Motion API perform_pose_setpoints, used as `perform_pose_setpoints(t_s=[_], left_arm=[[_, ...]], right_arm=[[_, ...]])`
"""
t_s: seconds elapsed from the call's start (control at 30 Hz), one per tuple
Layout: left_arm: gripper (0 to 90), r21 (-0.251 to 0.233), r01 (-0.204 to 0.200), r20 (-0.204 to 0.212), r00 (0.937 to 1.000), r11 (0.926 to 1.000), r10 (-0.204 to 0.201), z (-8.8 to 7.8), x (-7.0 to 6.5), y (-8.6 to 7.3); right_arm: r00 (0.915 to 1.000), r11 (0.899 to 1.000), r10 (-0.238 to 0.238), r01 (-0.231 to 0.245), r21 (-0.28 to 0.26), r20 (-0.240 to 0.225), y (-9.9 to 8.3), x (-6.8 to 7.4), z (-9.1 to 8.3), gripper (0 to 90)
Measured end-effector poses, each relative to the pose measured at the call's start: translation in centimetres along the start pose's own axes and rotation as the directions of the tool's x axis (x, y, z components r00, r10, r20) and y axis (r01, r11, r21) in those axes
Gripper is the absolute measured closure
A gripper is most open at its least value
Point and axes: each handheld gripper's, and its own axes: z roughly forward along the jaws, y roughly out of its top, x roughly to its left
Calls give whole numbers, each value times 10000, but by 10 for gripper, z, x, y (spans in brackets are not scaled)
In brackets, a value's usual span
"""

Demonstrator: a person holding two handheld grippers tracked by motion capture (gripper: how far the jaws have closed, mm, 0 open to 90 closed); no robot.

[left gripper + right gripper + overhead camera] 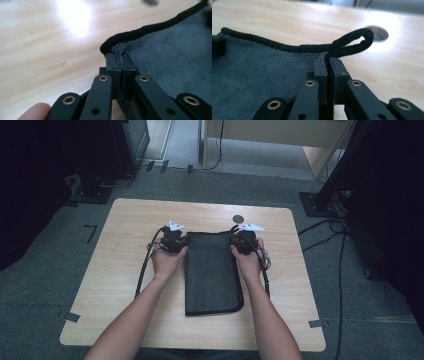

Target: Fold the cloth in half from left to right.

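We counted one grey towel [212, 272] with black piping, folded, on one wooden table [125, 270]. We saw two grippers, a left gripper [181, 241] and a right gripper [237, 242], each held in one hand, so two hands. The table had one round hole [238, 218]. The towel carried one hanging loop [354, 41].

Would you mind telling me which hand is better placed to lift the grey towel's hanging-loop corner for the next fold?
Right. The right tongs are shut on the towel at its hanging loop; the left tongs grip the plain far corner.
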Motion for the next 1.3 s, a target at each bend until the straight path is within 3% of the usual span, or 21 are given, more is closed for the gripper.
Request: perform_pose_setpoints(t_s=[0.17, 0.33, 0.5, 0.6, 0.73, 1.03, 1.1, 1.2, 1.3], left_arm=[[883, -672, -852, 577, 9944, 9941, 891, -27, -11, 5], [882, -1120, -1067, 1118, 9866, 9880, 1192, -52, -23, -2], [882, -1344, -1298, 1424, 9786, 9824, 1488, -71, -35, -19], [882, -1468, -1454, 1756, 9696, 9784, 1704, -84, -43, -33], [881, -1528, -1790, 2023, 9570, 9719, 2080, -97, -53, -56], [878, -893, -2625, 2278, 9337, 9608, 2763, -107, -70, -107], [877, -745, -2810, 2254, 9299, 9568, 2907, -110, -73, -118], [874, -489, -2843, 2468, 9255, 9575, 2874, -111, -76, -134], [868, -325, -2892, 2485, 9248, 9567, 2880, -109, -77, -143]], right_arm=[[9996, 9990, -238, 232, -369, -137, 1, -1, -18, 847], [9979, 9955, -368, 320, -896, -529, -11, 0, -51, 846], [9950, 9925, -723, 650, -1035, -689, -28, 8, -79, 847], [9918, 9895, -1065, 988, -1051, -708, -41, 14, -93, 847], [9895, 9902, -1126, 1041, -935, -902, -61, 18, -107, 847], [9792, 9878, -1556, 1550, -153, -1301, -112, 30, -123, 845], [9779, 9882, -1513, 1531, 18, -1447, -121, 32, -126, 844], [9730, 9833, -1744, 1803, 263, -1511, -132, 36, -130, 842], [9696, 9781, -1944, 2031, 452, -1484, -140, 39, -130, 839]])
